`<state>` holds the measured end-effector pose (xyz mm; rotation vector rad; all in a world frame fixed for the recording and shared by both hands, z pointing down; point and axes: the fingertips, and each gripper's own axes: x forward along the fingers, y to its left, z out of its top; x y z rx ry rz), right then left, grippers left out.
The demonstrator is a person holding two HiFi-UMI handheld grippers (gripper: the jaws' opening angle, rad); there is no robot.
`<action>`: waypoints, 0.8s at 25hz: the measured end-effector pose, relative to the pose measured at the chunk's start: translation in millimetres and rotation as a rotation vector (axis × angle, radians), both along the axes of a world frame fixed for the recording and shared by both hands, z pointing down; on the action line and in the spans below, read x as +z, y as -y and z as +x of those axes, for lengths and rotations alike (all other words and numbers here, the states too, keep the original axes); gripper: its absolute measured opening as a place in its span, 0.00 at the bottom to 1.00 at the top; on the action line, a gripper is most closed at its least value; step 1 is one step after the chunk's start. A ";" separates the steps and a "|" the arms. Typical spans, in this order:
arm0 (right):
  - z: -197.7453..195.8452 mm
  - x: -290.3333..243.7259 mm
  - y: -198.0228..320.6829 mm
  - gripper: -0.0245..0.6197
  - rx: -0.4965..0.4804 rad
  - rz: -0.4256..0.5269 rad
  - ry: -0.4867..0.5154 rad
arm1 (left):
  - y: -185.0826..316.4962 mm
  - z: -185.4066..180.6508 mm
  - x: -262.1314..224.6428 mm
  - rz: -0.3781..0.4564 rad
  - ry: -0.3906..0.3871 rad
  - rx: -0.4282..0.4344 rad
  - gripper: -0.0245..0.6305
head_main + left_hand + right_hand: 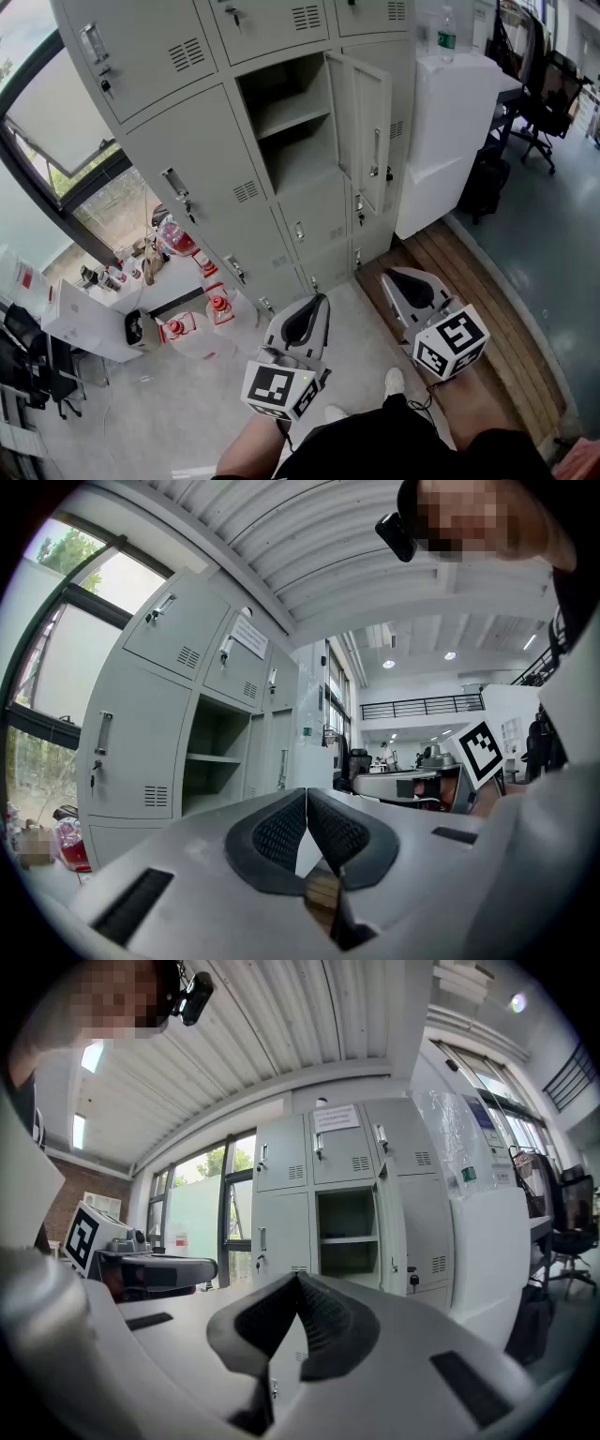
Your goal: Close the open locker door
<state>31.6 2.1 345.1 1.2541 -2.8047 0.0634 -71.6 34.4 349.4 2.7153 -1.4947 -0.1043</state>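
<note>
A bank of grey lockers [202, 159] stands ahead. One middle compartment [291, 127] is open, with a shelf inside and nothing on it. Its door [364, 127] swings out to the right, handle and key on its outer face. In the left gripper view the open compartment [217, 761] is left of centre; in the right gripper view the compartment [347, 1237] is straight ahead with the door [386, 1232] edge-on. My left gripper [322, 300] and right gripper [387, 275] hang low in front of the lockers, well short of the door. Both are shut on nothing, as seen at the left gripper [307, 795] and the right gripper [298, 1279].
A tall white cabinet [450, 122] with a bottle [447, 36] on top stands right of the lockers, close behind the open door. A wooden floor strip [478, 291] runs at the right. Red bottles and clutter [178, 244] lie by the window at left. An office chair [548, 94] is far right.
</note>
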 end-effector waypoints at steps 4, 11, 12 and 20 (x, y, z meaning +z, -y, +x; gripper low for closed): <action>-2.6 -2.4 -5.7 0.12 -0.023 0.011 0.015 | -3.8 -0.1 -0.5 0.002 -0.005 0.001 0.06; -10.2 -6.2 -12.8 0.12 -0.046 0.033 0.005 | -10.0 -3.0 -3.0 0.012 -0.011 0.000 0.06; -11.8 -6.8 -13.6 0.12 -0.049 0.035 0.004 | -10.7 -3.9 -3.3 0.013 -0.010 0.000 0.06; -26.6 -9.3 -18.3 0.12 -0.056 0.037 0.004 | -17.7 -19.6 -2.5 0.011 -0.020 -0.006 0.06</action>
